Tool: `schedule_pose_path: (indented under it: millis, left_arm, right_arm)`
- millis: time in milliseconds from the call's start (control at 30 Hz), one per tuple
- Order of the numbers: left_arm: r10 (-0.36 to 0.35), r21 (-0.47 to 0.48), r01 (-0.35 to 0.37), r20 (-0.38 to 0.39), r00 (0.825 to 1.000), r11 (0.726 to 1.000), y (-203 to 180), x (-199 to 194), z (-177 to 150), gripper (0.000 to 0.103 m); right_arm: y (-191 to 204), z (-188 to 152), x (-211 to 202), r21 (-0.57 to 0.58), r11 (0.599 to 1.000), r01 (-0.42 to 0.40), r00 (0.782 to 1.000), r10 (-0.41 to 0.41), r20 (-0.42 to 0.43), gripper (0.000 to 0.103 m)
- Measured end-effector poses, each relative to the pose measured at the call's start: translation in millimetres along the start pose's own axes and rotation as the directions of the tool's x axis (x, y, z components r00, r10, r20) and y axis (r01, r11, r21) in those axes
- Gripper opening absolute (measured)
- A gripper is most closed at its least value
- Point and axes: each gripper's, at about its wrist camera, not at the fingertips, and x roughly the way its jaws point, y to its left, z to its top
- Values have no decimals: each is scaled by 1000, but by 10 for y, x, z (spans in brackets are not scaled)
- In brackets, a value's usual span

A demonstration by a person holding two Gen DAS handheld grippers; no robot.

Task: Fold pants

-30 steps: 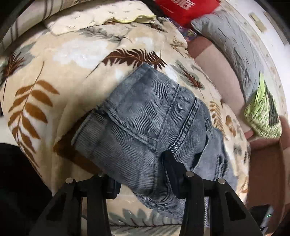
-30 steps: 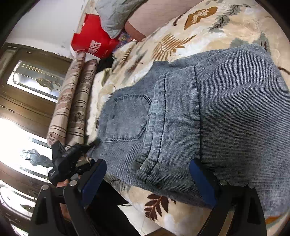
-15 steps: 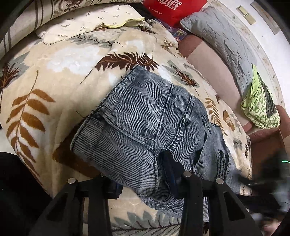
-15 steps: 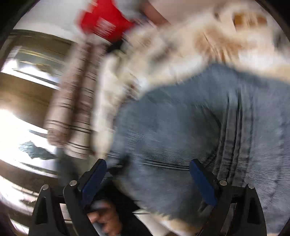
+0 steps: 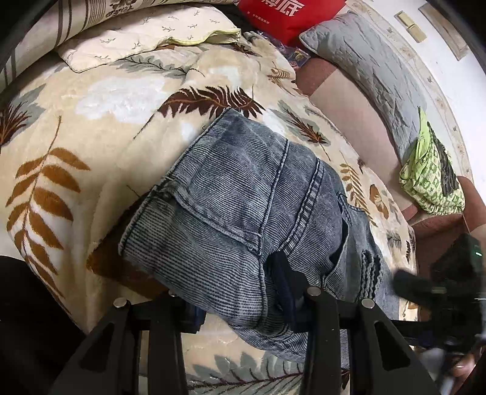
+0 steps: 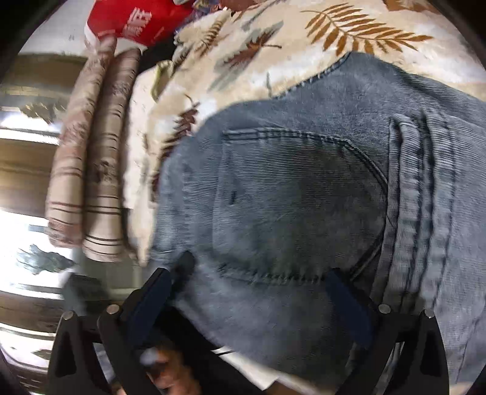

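Note:
Grey-blue denim pants point(image 5: 243, 194) lie folded on a leaf-patterned blanket point(image 5: 91, 127). My left gripper point(image 5: 240, 300) is shut on a thick bunch of the denim at the near edge; its right pad point(image 5: 282, 282) presses into the cloth and the left pad is hidden under it. In the right wrist view the pants point(image 6: 303, 197) fill the frame with a back pocket point(image 6: 297, 200) up. My right gripper point(image 6: 249, 297) hovers over that pocket with its jaws opening wide; the pads do not press the denim. It also shows as a dark blur, the right gripper point(image 5: 440, 288), at the left view's edge.
A cream pillow point(image 5: 145, 33), a red bag point(image 5: 288, 15), a grey cushion point(image 5: 364, 60) and a green patterned bag point(image 5: 431, 179) lie along the bed's far side. Striped rolled bedding point(image 6: 91, 152) sits left of the pants. A hand point(image 6: 164, 379) shows below my right gripper.
My right gripper swept sideways along the pants to the back pocket and spread a little wider; it now shows in the left view. The left gripper kept its hold and stayed put.

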Motion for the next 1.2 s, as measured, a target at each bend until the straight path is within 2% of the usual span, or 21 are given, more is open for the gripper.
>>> schedule_pose_path:
  millis: [100,167,300,367,467,567,667,733,767,867,967,1033,1067,1100,1133,1167,1200]
  left_arm:
    - [9,4,-9,4,1000,1000,-26,-3,-6,41]
    - [19,14,-19,10,1000,1000,-54,-19,-7,40]
    - [64,74,-67,51,997,995,-206,-79,-29,38]
    - [88,99,-95,72,994,991,-286,-106,-32,36]
    - [121,154,-138,117,986,978,-462,-196,-20,33]
    - [153,237,-196,188,970,952,-734,-330,-39,28]
    - [162,399,-283,311,937,872,-1279,-516,-175,20]
    - [134,484,-299,347,928,822,-1580,-584,-301,20]
    - [112,539,-305,361,926,785,-1790,-592,-411,19]
    - [66,637,-294,356,932,712,-2205,-539,-698,17]
    - [13,750,-278,338,941,600,-2595,-447,-1132,17]
    - [-28,823,-261,318,948,504,-2808,-402,-1506,17]
    - [-41,858,-247,296,954,450,-2898,-357,-1707,17]
    - [-42,880,-228,269,962,416,-2953,-299,-1847,17]
    - [-32,899,-192,223,974,394,-2995,-172,-1994,18]
    - [4,914,-152,163,987,376,-3013,9,-2121,21]
    - [48,932,-111,101,994,345,-3025,165,-2224,25]
  right_arm:
    - [-72,-94,-357,-6,1000,-14,998,15,65,103]
    - [-261,-218,-659,18,1000,-26,991,23,128,103]
    - [-911,-583,-1232,121,992,18,968,-48,245,103]
    - [-1134,-732,-1373,165,986,7,959,-54,279,103]
    - [-1444,-887,-1554,200,979,-49,948,-17,317,103]
    - [-1597,-944,-1658,195,977,-82,934,8,357,103]
    - [-1766,-1005,-1730,206,965,-164,916,72,395,103]
    - [-1849,-1048,-1768,210,954,-215,900,110,421,103]
    - [-1878,-1072,-1819,211,950,-232,890,120,440,103]
    - [-1991,-1140,-2005,208,940,-270,854,134,503,103]
    - [-2097,-1220,-2124,224,926,-305,823,137,552,103]
    - [-2237,-1287,-2213,255,909,-331,798,125,590,103]
    - [-2284,-1308,-2239,271,900,-340,789,116,603,103]
    - [-2364,-1347,-2277,288,890,-354,780,110,617,103]
    - [-2403,-1369,-2300,299,883,-362,773,105,625,103]
    - [-2439,-1386,-2320,308,879,-365,769,98,632,103]
    - [-2467,-1398,-2338,313,877,-365,767,93,635,103]
